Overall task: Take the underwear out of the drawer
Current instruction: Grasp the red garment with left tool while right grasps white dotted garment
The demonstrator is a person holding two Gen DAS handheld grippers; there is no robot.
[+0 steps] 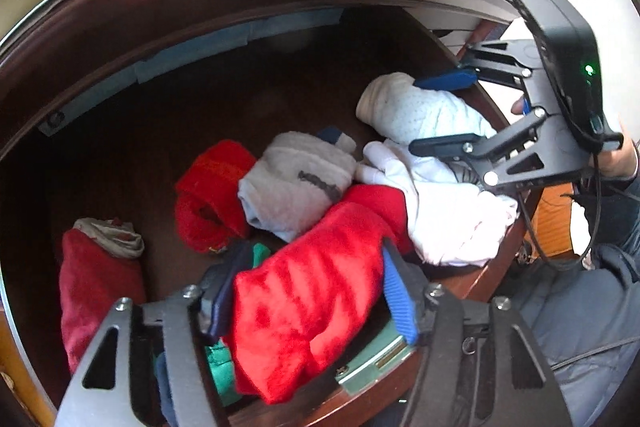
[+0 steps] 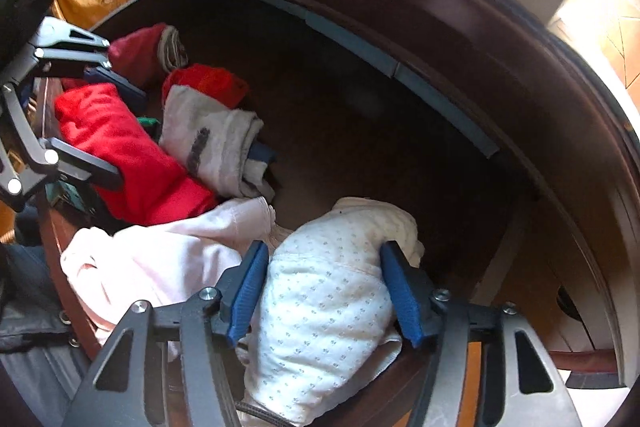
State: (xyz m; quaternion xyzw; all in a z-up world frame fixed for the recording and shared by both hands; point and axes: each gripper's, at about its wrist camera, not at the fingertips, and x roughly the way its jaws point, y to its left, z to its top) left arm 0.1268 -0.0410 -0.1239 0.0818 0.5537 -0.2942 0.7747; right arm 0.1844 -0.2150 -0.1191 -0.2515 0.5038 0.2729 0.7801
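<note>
I'm gripping with both claws inside the dark wooden drawer point(image 1: 120, 39). My left claw point(image 1: 308, 291) is clamping a bright red fleece garment point(image 1: 312, 291), blue pads pressing it on both sides, near the drawer's front edge. My right claw point(image 2: 324, 291) is squeezing a white dotted underwear roll point(image 2: 320, 307) at the front right corner of the drawer; in the left wrist view that roll point(image 1: 420, 111) is sitting between the right claw's point(image 1: 444, 111) two fingers. A pale pink garment point(image 2: 160, 259) is lying just beside the dotted roll, draping over the drawer's front wall. A grey rolled piece point(image 1: 296, 183) is resting between the pink one and a red rolled piece point(image 1: 212, 195), touching the fleece. A dark red bundle with a grey cuff point(image 1: 96, 275) is sitting apart at the left. Something green point(image 1: 260, 251) is peeking out under the fleece, can't tell what.
</note>
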